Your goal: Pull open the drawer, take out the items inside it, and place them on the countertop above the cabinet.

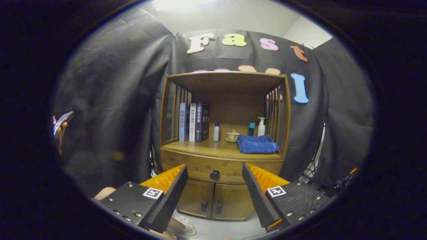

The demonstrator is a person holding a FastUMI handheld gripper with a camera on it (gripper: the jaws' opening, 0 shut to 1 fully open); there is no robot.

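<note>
A wooden cabinet point(223, 146) stands against the booth wall, some way ahead of me. Its drawer point(200, 164) sits shut under the countertop point(206, 146), with a dark round knob point(214, 174) at its middle. My gripper point(214, 166) is open, its two fingers spread wide. The knob shows in the gap between the fingertips but lies well beyond them, not touched. Nothing is held. The drawer's contents are hidden.
On the countertop stand several books point(195, 121), a small bottle point(216, 131), a teacup point(233, 136), a teal bottle point(251, 129), a pump bottle point(261, 126) and a folded blue towel point(257, 144). Two lower doors point(215, 201) are shut. A person's hand holds a phone point(61, 121) off to the left.
</note>
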